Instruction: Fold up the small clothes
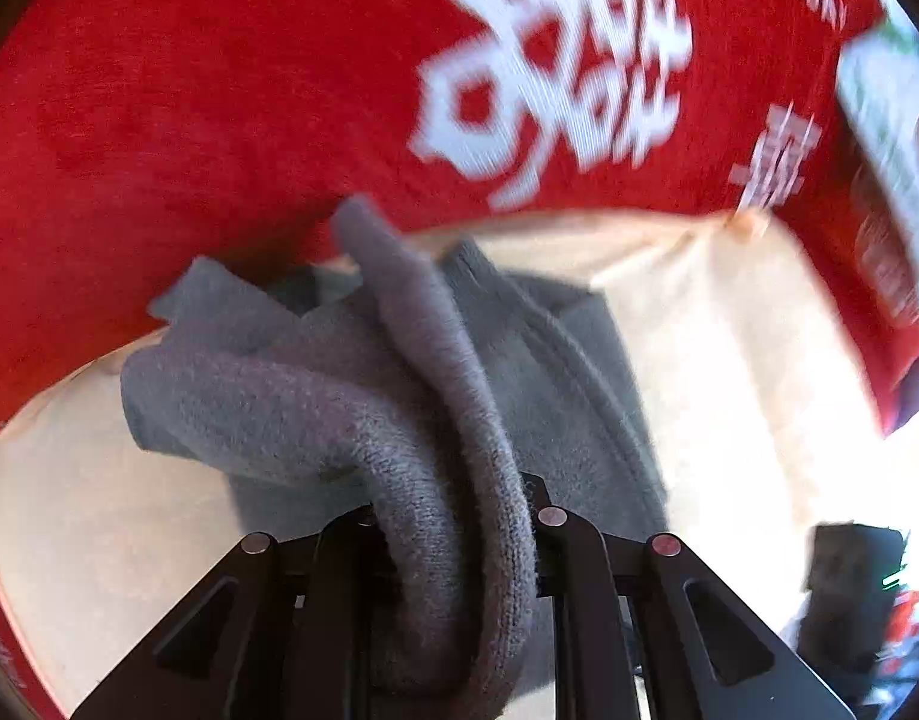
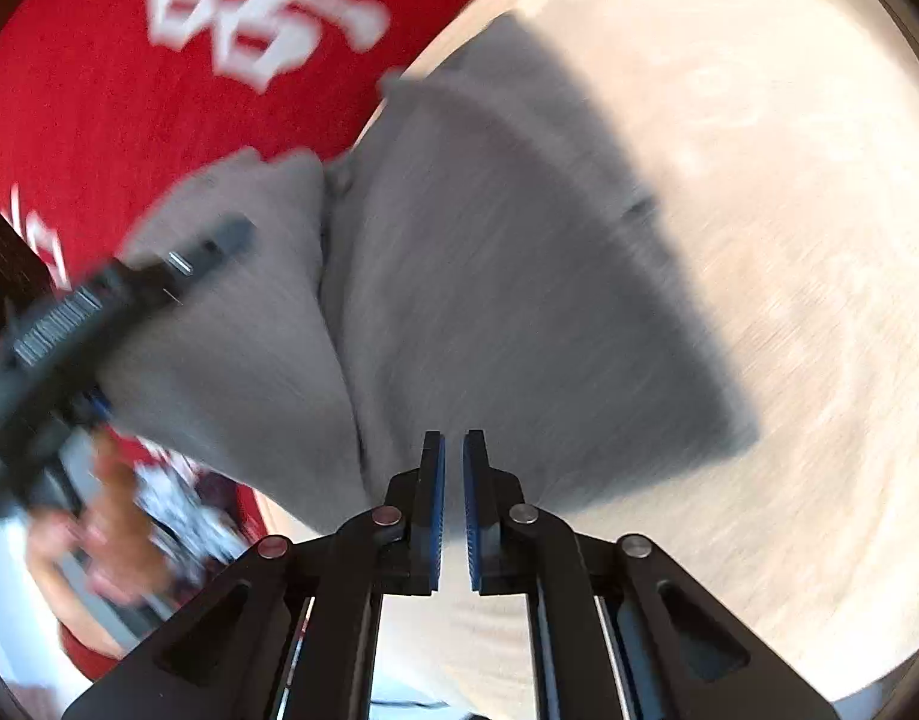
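A small grey knitted garment [image 1: 351, 372] lies bunched on a pale wooden table [image 1: 729, 330]. My left gripper [image 1: 453, 516] is shut on a thick fold of it, which drapes between the jaws towards the camera. In the right wrist view the same grey garment [image 2: 489, 276] lies spread on the table [image 2: 789, 240], blurred by motion. My right gripper [image 2: 453, 462] hovers over its near edge with blue pads [image 2: 436, 516] almost together and nothing between them. The left gripper [image 2: 219, 246] shows at the left of that view, over the garment.
A red cloth with large white characters [image 1: 219, 90] lies beyond the table's far edge and also shows in the right wrist view [image 2: 129, 108]. A printed box [image 1: 891, 138] stands at the far right. A person's hand [image 2: 111, 528] holds the left gripper.
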Demonstrator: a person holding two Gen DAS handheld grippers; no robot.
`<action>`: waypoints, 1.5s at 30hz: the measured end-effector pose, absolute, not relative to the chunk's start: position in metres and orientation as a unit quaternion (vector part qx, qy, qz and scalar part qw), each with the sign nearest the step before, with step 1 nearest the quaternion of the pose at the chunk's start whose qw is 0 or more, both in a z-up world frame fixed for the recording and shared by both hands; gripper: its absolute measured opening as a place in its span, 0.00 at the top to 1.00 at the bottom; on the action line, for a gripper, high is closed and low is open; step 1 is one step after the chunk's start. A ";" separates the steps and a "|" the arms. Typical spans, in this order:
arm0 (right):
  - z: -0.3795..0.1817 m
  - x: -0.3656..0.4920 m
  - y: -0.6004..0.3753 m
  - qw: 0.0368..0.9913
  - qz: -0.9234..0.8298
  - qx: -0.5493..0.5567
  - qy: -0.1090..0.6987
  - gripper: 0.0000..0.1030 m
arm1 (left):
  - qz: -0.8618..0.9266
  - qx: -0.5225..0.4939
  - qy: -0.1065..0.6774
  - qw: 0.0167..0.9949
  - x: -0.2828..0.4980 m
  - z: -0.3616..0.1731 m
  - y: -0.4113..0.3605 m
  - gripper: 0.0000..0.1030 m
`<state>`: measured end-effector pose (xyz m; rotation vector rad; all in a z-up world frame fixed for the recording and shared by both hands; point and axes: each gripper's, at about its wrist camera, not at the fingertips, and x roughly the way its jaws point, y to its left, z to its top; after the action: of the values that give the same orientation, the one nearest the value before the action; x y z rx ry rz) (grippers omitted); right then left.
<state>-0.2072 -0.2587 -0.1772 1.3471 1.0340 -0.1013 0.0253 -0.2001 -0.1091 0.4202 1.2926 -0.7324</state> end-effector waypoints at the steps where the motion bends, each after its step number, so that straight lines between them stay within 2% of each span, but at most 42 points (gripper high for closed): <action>1: -0.182 -0.204 -0.257 0.654 -0.043 0.606 0.450 0.92 | -0.324 0.204 0.583 0.717 0.019 -0.117 -0.209 0.82; 7: -0.204 -0.207 -0.264 0.628 -0.023 0.639 0.443 0.92 | -0.299 0.266 0.544 0.738 -0.009 -0.114 -0.224 0.79; 9: -0.207 -0.207 -0.264 0.623 -0.019 0.645 0.442 0.92 | -0.318 0.272 0.527 0.739 -0.020 -0.103 -0.227 0.61; 10: -0.209 -0.207 -0.264 0.619 -0.016 0.651 0.440 0.92 | -0.330 0.275 0.516 0.741 -0.026 -0.097 -0.229 0.58; 14: -0.216 -0.206 -0.275 0.601 -0.009 0.671 0.434 0.92 | -0.391 0.307 0.461 0.735 -0.059 -0.078 -0.246 0.57; 17: -0.220 -0.208 -0.286 0.588 -0.012 0.694 0.415 0.91 | -0.391 0.260 0.485 0.738 -0.053 -0.069 -0.242 0.57; 18: -0.218 -0.202 -0.283 0.582 -0.012 0.707 0.403 0.86 | -0.385 0.242 0.490 0.744 -0.047 -0.066 -0.234 0.57; 19: -0.220 -0.206 -0.287 0.573 -0.010 0.723 0.387 0.73 | -0.369 0.216 0.496 0.756 -0.036 -0.061 -0.217 0.57; 21: -0.226 -0.211 -0.293 0.552 0.002 0.760 0.344 0.52 | -0.335 0.192 0.505 0.772 -0.015 -0.059 -0.189 0.57; 22: -0.228 -0.212 -0.295 0.544 0.007 0.772 0.329 0.46 | -0.312 0.180 0.515 0.778 -0.002 -0.062 -0.173 0.57; 25: -0.235 -0.210 -0.301 0.527 0.019 0.798 0.292 0.38 | -0.259 0.166 0.548 0.778 0.025 -0.084 -0.137 0.57; 29: -0.235 -0.189 -0.315 0.524 0.040 0.799 0.292 0.36 | -0.203 0.136 0.590 0.770 0.046 -0.114 -0.095 0.57; 33: -0.229 -0.155 -0.311 0.560 0.047 0.731 0.388 0.36 | -0.195 0.115 0.615 0.756 0.052 -0.133 -0.081 0.57; 35: -0.214 -0.134 -0.308 0.601 0.043 0.665 0.442 0.62 | -0.196 0.117 0.615 0.755 0.050 -0.138 -0.081 0.57; 36: -0.201 -0.123 -0.305 0.630 0.033 0.612 0.476 0.81 | -0.198 0.120 0.612 0.756 0.048 -0.138 -0.083 0.57; 41: -0.138 -0.120 -0.310 0.715 0.043 0.519 0.467 0.83 | -0.232 0.138 0.600 0.753 0.024 -0.119 -0.098 0.56; 44: -0.147 -0.141 -0.319 0.720 0.011 0.496 0.485 0.83 | -0.240 0.169 0.591 0.751 0.010 -0.127 -0.108 0.25; 45: -0.162 -0.147 -0.323 0.711 -0.002 0.496 0.499 0.83 | -0.244 0.174 0.590 0.750 0.006 -0.132 -0.109 0.25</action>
<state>-0.1471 -0.3227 -0.1621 1.1006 1.1061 -0.0050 0.0062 -0.1090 -0.1319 0.3796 1.2884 -0.5323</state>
